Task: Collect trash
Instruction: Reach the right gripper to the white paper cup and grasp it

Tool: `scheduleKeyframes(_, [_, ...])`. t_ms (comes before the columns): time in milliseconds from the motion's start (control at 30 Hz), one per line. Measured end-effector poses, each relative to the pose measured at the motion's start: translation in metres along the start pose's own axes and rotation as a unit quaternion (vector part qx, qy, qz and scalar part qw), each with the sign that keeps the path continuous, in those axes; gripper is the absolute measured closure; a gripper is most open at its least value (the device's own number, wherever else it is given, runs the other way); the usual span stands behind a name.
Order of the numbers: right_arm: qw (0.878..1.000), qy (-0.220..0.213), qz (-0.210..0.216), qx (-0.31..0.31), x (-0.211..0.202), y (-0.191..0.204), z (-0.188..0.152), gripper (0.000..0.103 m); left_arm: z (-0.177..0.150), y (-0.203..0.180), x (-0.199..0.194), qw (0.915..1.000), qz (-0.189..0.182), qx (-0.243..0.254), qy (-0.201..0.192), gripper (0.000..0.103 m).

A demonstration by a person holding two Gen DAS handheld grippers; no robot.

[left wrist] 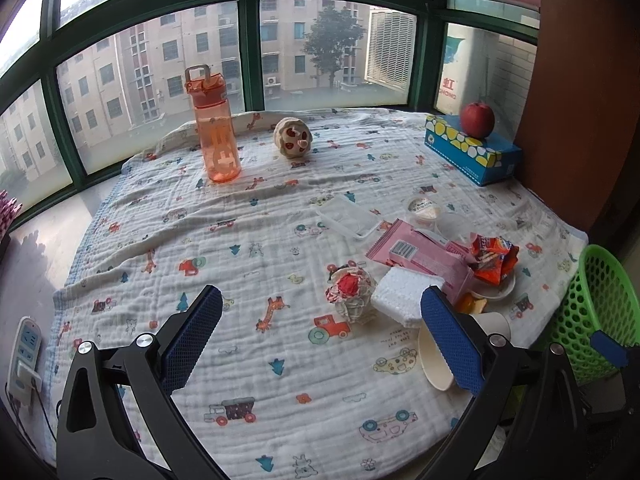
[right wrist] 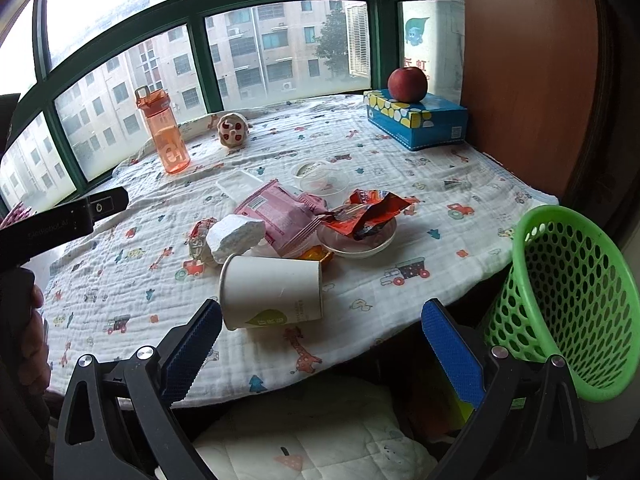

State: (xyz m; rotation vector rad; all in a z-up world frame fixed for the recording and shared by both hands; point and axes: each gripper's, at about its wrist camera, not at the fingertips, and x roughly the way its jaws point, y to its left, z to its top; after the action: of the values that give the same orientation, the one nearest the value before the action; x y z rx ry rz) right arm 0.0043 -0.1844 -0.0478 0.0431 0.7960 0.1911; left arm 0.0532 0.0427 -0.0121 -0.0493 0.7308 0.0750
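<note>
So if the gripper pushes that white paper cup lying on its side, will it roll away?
Probably, yes. The paper cup lies on its side on the cloth, so a nudge could roll it, likely in a curve. It looks empty and thin-walled, so it is probably light and may crumple if the open right gripper squeezes hard.

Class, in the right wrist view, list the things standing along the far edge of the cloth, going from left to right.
Orange water bottle → round patterned ball → blue tissue box, with the red apple resting on its top.

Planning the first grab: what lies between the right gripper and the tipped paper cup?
Only bare printed cloth. In the right wrist view, the right gripper is open and the paper cup lies just ahead of it.
</note>
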Motion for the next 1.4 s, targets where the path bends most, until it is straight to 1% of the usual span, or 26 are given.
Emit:
scheduleKeyframes(100, [1.000,0.011,0.018,-0.008,0.012,0.007,0.000,0.006,0.004,0.006,0.005,1.0000,0.005,-0.002,0.000,0.005])
scheduleKeyframes(233, [0.999,0.026,0.027,-0.021,0.030,0.014,0.000,0.007,0.009,0.016,0.012,0.9999,0.008,-0.007,-0.002,0.005])
scheduleKeyframes(300, [0.999,0.032,0.036,-0.021,0.037,0.015,-0.001,0.007,0.011,0.023,0.016,0.9999,0.003,-0.013,0.000,0.005])
scheduleKeyframes(367, [0.998,0.038,0.035,-0.025,0.046,0.017,0.000,0.007,0.013,0.030,0.021,0.9998,-0.002,-0.018,0.005,0.005])
scheduleKeyframes(467, [0.998,0.048,0.040,-0.025,0.058,0.017,0.001,0.007,0.012,0.034,0.028,0.9999,-0.006,-0.012,0.008,0.005])
scheduleKeyframes(633, [0.997,0.061,0.048,-0.029,0.074,0.020,0.002,0.007,0.008,0.037,0.043,0.9994,-0.021,-0.006,0.026,0.005])
scheduleKeyframes(733, [0.996,0.067,0.051,-0.032,0.081,0.021,0.000,0.007,0.005,0.038,0.050,0.9984,-0.042,-0.007,0.037,0.005])
scheduleKeyframes(867, [0.995,0.074,0.062,-0.028,0.086,0.020,-0.001,0.008,0.002,0.030,0.056,0.9968,-0.068,0.011,0.040,0.005])
scheduleKeyframes(933, [0.994,0.074,0.070,-0.029,0.085,0.021,-0.002,0.014,0.001,0.024,0.057,0.9955,-0.082,0.022,0.041,0.005])
scheduleKeyframes(967, [0.994,0.075,0.077,-0.029,0.085,0.021,-0.002,0.020,0.001,0.021,0.058,0.9946,-0.090,0.029,0.042,0.005])
scheduleKeyframes(1067, [0.994,0.074,0.079,-0.028,0.084,0.022,-0.002,0.023,0.000,0.009,0.060,0.9911,-0.117,0.046,0.044,0.005])
scheduleKeyframes(1100, [0.994,0.073,0.078,-0.027,0.083,0.022,-0.002,0.026,0.000,0.004,0.060,0.9898,-0.125,0.053,0.044,0.005])
scheduleKeyframes(1133, [0.994,0.073,0.075,-0.026,0.082,0.021,-0.002,0.033,-0.001,0.000,0.061,0.9887,-0.131,0.060,0.044,0.005])
scheduleKeyframes(1167, [0.994,0.076,0.076,-0.023,0.082,0.019,-0.003,0.043,-0.002,-0.004,0.062,0.9874,-0.137,0.066,0.044,0.006])
scheduleKeyframes(1267, [0.993,0.086,0.082,-0.004,0.084,0.008,-0.004,0.045,-0.003,-0.016,0.068,0.9839,-0.152,0.080,0.050,0.006])
scheduleKeyframes(1333, [0.992,0.088,0.087,0.004,0.084,0.004,-0.006,0.045,-0.006,-0.021,0.071,0.9826,-0.155,0.088,0.055,0.006])
scheduleKeyframes(1367, [0.992,0.089,0.092,0.007,0.084,0.003,-0.006,0.044,-0.007,-0.022,0.073,0.9818,-0.157,0.088,0.059,0.006])
scheduleKeyframes(1400, [0.991,0.089,0.097,0.009,0.083,0.002,-0.007,0.038,-0.007,-0.023,0.075,0.9818,-0.157,0.087,0.063,0.007])
